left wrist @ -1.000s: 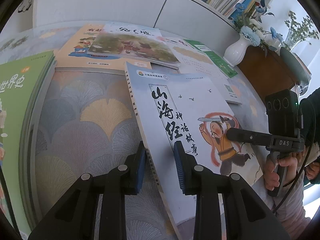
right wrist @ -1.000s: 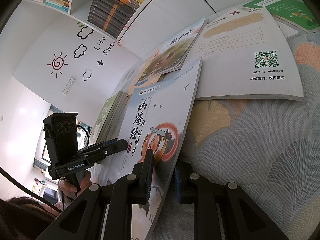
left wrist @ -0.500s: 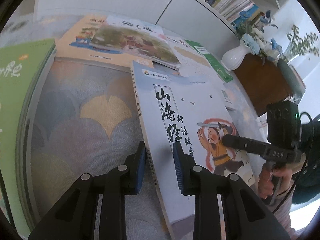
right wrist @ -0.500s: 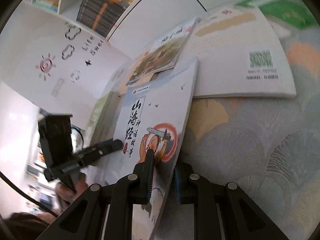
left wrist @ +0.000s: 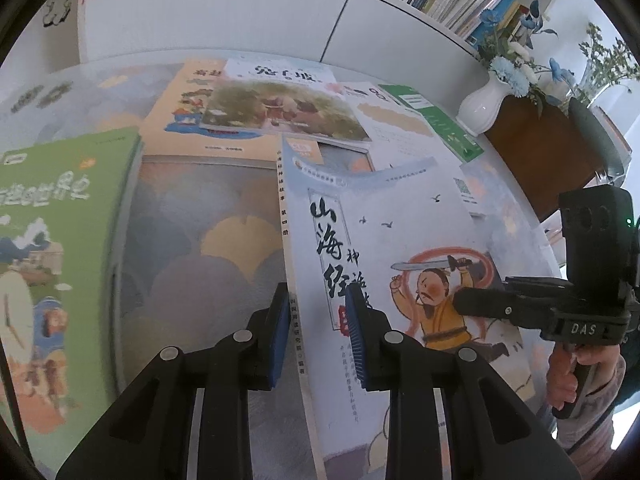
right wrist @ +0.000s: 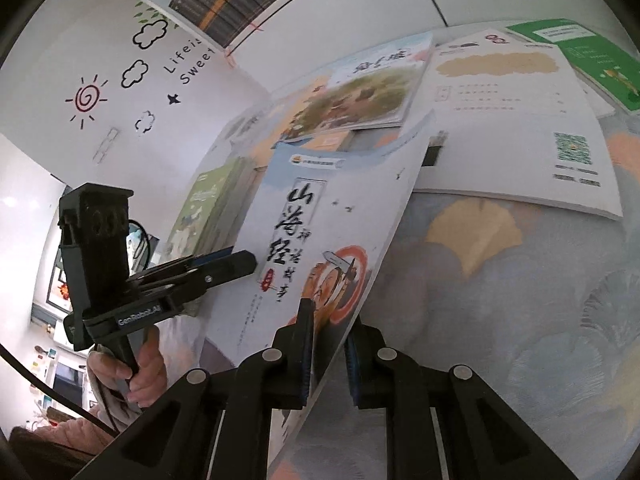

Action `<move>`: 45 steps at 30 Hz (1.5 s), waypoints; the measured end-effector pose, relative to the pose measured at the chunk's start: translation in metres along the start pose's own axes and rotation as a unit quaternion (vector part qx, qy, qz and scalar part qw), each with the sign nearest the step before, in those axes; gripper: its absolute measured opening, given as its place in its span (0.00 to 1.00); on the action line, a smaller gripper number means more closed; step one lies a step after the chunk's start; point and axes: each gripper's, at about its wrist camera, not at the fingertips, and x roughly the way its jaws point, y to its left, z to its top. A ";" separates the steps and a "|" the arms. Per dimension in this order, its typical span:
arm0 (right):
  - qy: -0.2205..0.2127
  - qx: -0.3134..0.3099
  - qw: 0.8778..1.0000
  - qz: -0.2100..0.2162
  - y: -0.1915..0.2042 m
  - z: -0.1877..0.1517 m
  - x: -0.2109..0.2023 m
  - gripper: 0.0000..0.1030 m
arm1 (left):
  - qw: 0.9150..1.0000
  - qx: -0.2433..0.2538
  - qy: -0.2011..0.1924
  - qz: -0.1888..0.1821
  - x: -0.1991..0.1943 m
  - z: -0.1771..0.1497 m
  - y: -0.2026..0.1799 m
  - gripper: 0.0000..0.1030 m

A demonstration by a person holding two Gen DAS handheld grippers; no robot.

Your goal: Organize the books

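Note:
A pale blue book [left wrist: 400, 220] with black brush lettering and a sword-waving figure on its cover hangs tilted above the patterned tablecloth [left wrist: 200, 240]. My left gripper [left wrist: 318, 330] is shut on its spine edge, one pad against the spine and the other on the cover. My right gripper [right wrist: 329, 348] is shut on the opposite open edge of the same book [right wrist: 320, 216]. The front cover bows upward at its far corner. Each gripper shows in the other's view: the right gripper [left wrist: 464, 304] over the figure, the left gripper [right wrist: 246, 262] beside the lettering.
A green book [left wrist: 48, 240] lies at the left. An orange book [left wrist: 176, 120], a landscape-cover book [left wrist: 280, 108], a white booklet with a QR code [right wrist: 520, 120] and a green leaflet [right wrist: 592, 52] lie beyond. A white vase [left wrist: 480, 108] stands beside a wooden cabinet [left wrist: 552, 160].
The left jaws have closed onto the book's spine. The book has come up off the cloth and tilted, its cover now bowing, with the right gripper rising along with it.

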 end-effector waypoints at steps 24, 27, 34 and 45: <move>0.017 -0.081 0.993 0.084 0.152 0.057 0.088 0.15 | 0.992 -0.055 -0.106 0.050 -0.127 0.022 0.136 0.23; 0.027 -0.094 0.992 0.082 0.166 0.060 0.112 0.15 | 0.990 -0.065 -0.108 0.062 -0.126 0.017 0.160 0.23; 0.044 -0.087 0.992 0.080 0.173 0.066 0.155 0.15 | 0.987 -0.119 -0.098 0.042 -0.110 0.009 0.207 0.23; 0.058 -0.070 0.991 0.094 0.161 0.057 0.175 0.15 | 0.984 -0.144 -0.090 0.055 -0.108 -0.003 0.229 0.24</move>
